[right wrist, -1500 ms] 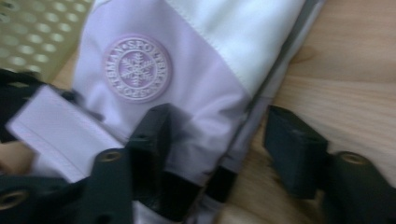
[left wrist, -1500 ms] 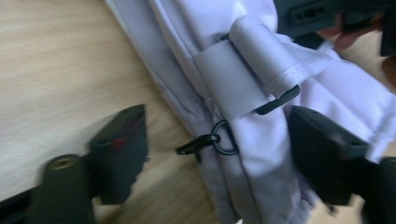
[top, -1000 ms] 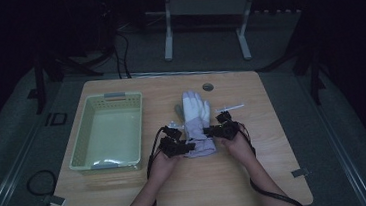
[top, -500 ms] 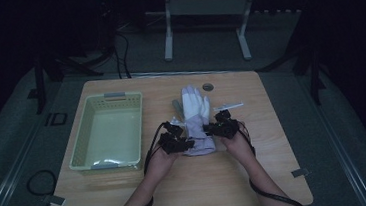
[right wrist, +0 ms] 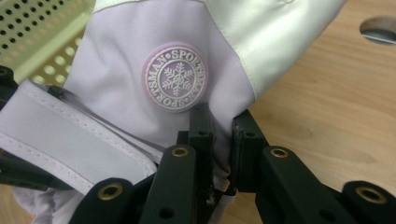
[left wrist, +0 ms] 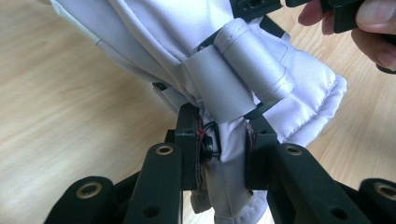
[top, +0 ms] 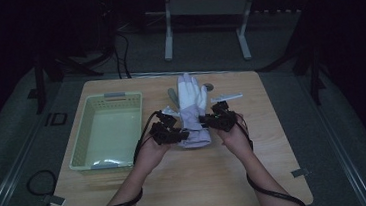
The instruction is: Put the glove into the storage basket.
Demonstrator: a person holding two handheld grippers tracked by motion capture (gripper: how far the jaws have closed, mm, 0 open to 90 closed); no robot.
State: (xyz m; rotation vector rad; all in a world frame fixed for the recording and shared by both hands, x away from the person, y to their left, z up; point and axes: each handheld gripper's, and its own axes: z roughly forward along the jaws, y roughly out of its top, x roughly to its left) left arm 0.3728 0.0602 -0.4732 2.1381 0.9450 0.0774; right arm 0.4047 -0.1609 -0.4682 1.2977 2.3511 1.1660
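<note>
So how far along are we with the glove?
Done: both grippers are shut on the cuff end of the glove, the left gripper on one side, the right gripper on the other. In hand: holding it up over the table. Probably left: moving it to the basket.

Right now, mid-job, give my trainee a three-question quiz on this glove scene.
1. True or false: both grippers clamp the glove at its cuff end.
2. What stands left of the glove on the table? A) basket B) bucket C) box with a lid
3. What emblem sits on the round badge in the right gripper view?

Key: 1 true: left gripper and right gripper both pinch fabric. 2 A, the pale green basket. 3 a snowflake.
</note>
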